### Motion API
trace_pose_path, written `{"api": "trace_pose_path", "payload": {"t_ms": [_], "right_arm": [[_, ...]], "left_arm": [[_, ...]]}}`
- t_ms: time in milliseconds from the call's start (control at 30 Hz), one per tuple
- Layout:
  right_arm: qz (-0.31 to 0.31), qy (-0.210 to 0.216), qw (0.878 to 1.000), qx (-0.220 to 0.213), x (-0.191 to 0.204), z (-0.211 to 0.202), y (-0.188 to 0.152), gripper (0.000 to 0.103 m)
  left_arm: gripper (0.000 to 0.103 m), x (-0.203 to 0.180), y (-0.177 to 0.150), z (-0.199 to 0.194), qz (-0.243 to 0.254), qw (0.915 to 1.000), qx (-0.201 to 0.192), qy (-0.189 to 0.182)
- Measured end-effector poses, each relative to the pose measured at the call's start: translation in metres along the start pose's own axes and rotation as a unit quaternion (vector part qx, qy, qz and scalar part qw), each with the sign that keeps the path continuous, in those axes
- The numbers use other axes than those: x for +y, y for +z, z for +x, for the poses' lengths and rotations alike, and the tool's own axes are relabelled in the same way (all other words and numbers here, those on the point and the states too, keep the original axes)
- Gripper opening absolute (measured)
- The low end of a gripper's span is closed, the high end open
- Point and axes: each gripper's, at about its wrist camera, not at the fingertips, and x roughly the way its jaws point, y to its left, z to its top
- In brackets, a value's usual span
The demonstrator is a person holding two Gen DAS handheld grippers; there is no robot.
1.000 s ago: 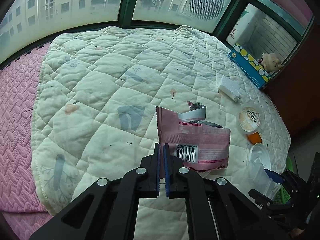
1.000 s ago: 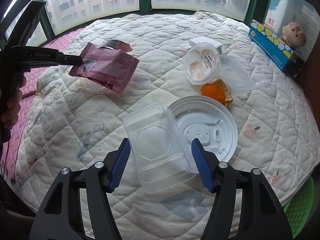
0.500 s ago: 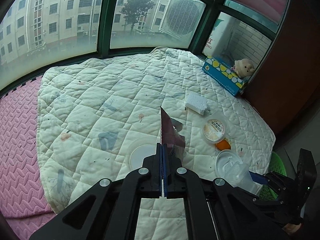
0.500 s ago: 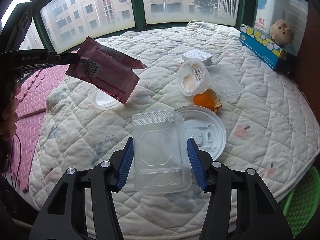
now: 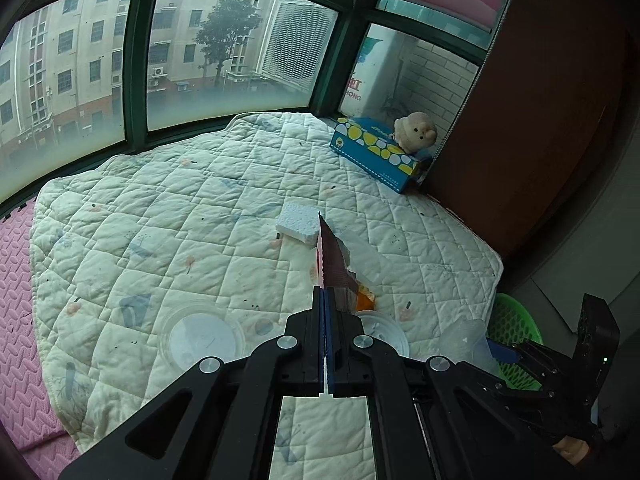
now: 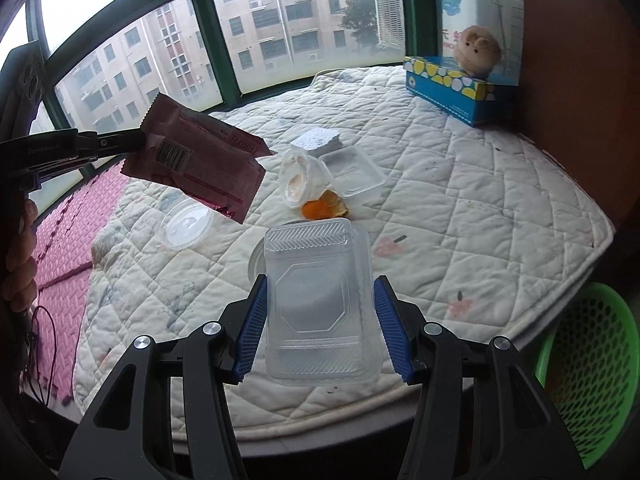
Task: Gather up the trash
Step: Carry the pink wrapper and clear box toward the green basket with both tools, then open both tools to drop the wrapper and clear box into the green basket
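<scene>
Two grippers in view, both loaded. Left gripper (image 5: 325, 300): blue pads pressed together on the edge of a pink wrapper (image 6: 196, 162), held in the air above the quilt (image 5: 160, 216), barcode side seen from the right wrist view; edge-on and upright in its own camera. Right gripper (image 6: 322, 320): jaws spread wide, pads against both long sides of a clear plastic clamshell box (image 6: 320, 300), lifted off the quilt near its front edge. On the quilt: clear round lid (image 6: 185, 225), white foam block (image 6: 316, 140), tipped cup (image 6: 298, 178) just beside an orange peel (image 6: 322, 209), a clear tray (image 6: 350, 170) touching the cup. Green basket (image 6: 592, 364) on the floor, right of the quilt edge. Blue tissue box (image 6: 452, 84) with plush toy (image 6: 478, 52) at the far corner.
</scene>
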Motion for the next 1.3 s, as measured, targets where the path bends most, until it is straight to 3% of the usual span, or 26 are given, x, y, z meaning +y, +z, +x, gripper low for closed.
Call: {"api": "trace_pose_path", "payload": {"t_ms": [367,733,1200,1300], "right_arm": [[0.077,-0.063,0.995,-0.011,-0.088,-0.030,-0.028,0.053],[0.159,-0.130,0.978,-0.014,-0.175,-0.064,-0.071,0.054],[0.246,-0.164,0.955,-0.002,-0.245,-0.088,-0.114,0.055],[0.259,-0.163,0.952,-0.002,-0.254,-0.092,-0.121,0.064]], "left_arm": [[0.001,-0.101,0.008,0.028,0.053,0.9958,0.017,-0.072],[0.001,-0.220,-0.001,0.073,0.107,0.9821,0.057,-0.144],[0.001,-0.306,-0.033,0.129,0.155,0.9670,0.119,-0.163],[0.001,-0.316,-0.042,0.142,0.161,0.9641,0.138,-0.160]]}}
